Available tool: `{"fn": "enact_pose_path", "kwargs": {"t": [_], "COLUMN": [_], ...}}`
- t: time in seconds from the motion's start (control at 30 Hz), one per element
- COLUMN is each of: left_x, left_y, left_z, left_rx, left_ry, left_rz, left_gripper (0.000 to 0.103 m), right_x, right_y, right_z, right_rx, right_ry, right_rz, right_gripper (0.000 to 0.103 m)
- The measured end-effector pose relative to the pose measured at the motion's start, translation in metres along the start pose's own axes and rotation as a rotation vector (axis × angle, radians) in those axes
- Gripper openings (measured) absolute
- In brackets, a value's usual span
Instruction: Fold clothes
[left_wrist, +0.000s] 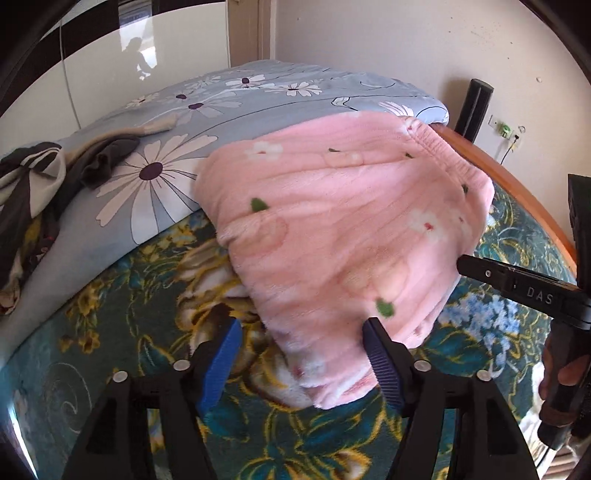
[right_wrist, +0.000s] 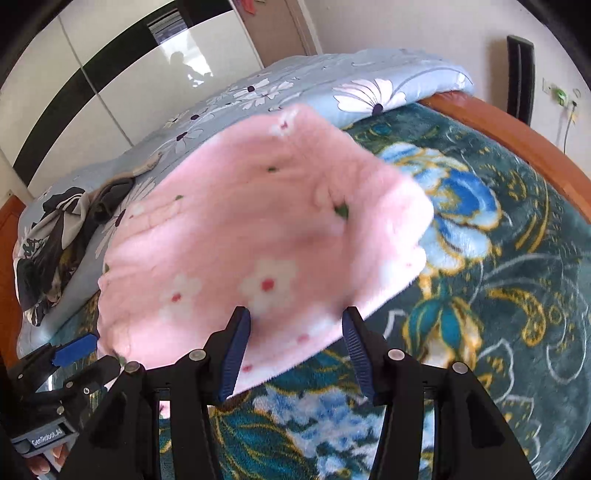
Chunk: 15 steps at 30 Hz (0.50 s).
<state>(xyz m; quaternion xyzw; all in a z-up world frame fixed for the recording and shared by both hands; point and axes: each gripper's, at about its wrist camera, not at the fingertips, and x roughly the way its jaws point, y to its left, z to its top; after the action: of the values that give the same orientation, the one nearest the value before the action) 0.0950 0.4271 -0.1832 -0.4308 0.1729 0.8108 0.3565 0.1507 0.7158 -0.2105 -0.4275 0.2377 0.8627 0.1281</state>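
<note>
A pink fleece garment (left_wrist: 343, 221) with white flowers and an elastic waistband lies folded over on the bed; it fills the middle of the right wrist view (right_wrist: 258, 236). My left gripper (left_wrist: 301, 336) is open, its blue-padded fingers either side of the garment's near edge. My right gripper (right_wrist: 295, 328) is open too, with the garment's near edge between its fingers. The right gripper's body shows at the right of the left wrist view (left_wrist: 524, 288); the left gripper shows at lower left of the right wrist view (right_wrist: 70, 354).
A teal floral blanket (right_wrist: 498, 258) covers the bed. A grey daisy-print quilt (left_wrist: 207, 122) lies behind, with dark and striped clothes (left_wrist: 40, 177) heaped on its left end. A wooden bed frame (left_wrist: 517, 184) runs along the right.
</note>
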Motion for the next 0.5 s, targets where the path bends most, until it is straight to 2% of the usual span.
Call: {"fn": "enact_pose_path", "kwargs": {"t": [0.07, 0.17, 0.3, 0.33, 0.5], "left_x": [0.002, 0.004, 0.007, 0.007, 0.018], "left_y": [0.006, 0.011, 0.012, 0.013, 0.014], "left_z": [0.001, 0.001, -0.015, -0.020, -0.044], "left_rx": [0.047, 0.092, 0.088, 0.084, 0.093], "left_ry": [-0.004, -0.024, -0.079, -0.090, -0.082], "left_rz": [-0.007, -0.017, -0.077, -0.088, -0.102], "left_gripper": [0.091, 0.101, 0.103, 0.103, 0.103], "right_x": [0.004, 0.010, 0.010, 0.011, 0.009], "right_y": [0.002, 0.005, 0.015, 0.018, 0.026], "right_z": [-0.015, -0.034, -0.042, -0.043, -0.050], "right_rx": [0.001, -0.006, -0.024, -0.026, -0.019], "right_ry": [0.019, 0.033, -0.004, -0.010, -0.047], "right_rz": [-0.022, -0.073, -0.120, -0.128, -0.182], "right_gripper": [0.053, 0.053, 0.057, 0.061, 0.063]}}
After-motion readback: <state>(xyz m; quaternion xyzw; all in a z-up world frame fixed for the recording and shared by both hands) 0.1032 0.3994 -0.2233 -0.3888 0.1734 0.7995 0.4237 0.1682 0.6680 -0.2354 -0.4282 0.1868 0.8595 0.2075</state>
